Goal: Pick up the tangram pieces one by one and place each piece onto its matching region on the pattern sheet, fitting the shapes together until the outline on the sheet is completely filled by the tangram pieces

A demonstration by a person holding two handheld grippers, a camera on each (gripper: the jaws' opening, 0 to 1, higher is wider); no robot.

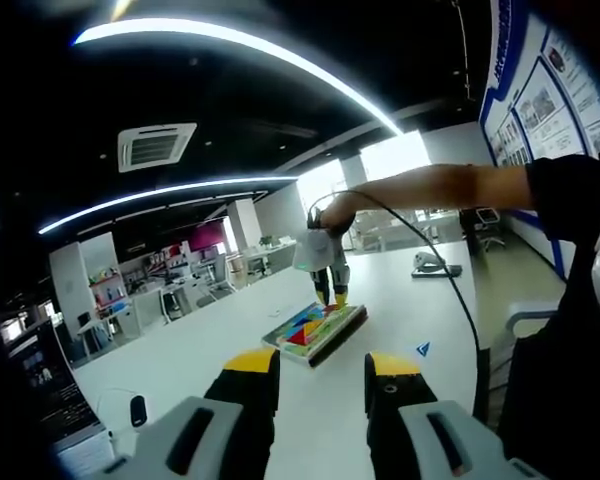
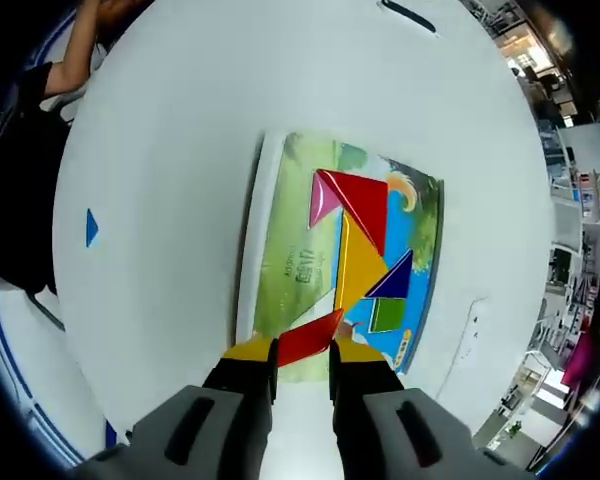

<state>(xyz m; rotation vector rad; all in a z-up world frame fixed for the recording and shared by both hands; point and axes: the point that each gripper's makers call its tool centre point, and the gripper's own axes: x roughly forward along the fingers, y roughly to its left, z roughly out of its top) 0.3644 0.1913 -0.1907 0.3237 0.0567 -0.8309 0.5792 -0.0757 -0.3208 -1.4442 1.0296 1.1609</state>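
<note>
Tangram pieces (image 1: 310, 325) sit on pattern sheet (image 1: 315, 333) mid white table (image 1: 180, 360) in left gripper view; left gripper (image 1: 322, 365) jaws spread, nothing btwn, held well back. Right gripper (image 1: 330, 296) tips down at sheet.

Right gripper view: right gripper (image 2: 302, 350) pinching red parallelogram piece (image 2: 308, 340) at sheet's near edge, beside yellow piece (image 2: 358, 262). Small blue triangle (image 2: 91, 229) lies apart on table.

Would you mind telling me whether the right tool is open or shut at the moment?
Shut on a piece: in the right gripper view the right tool clamps the red tangram piece between its yellow-tipped jaws, over the pattern sheet.
</note>
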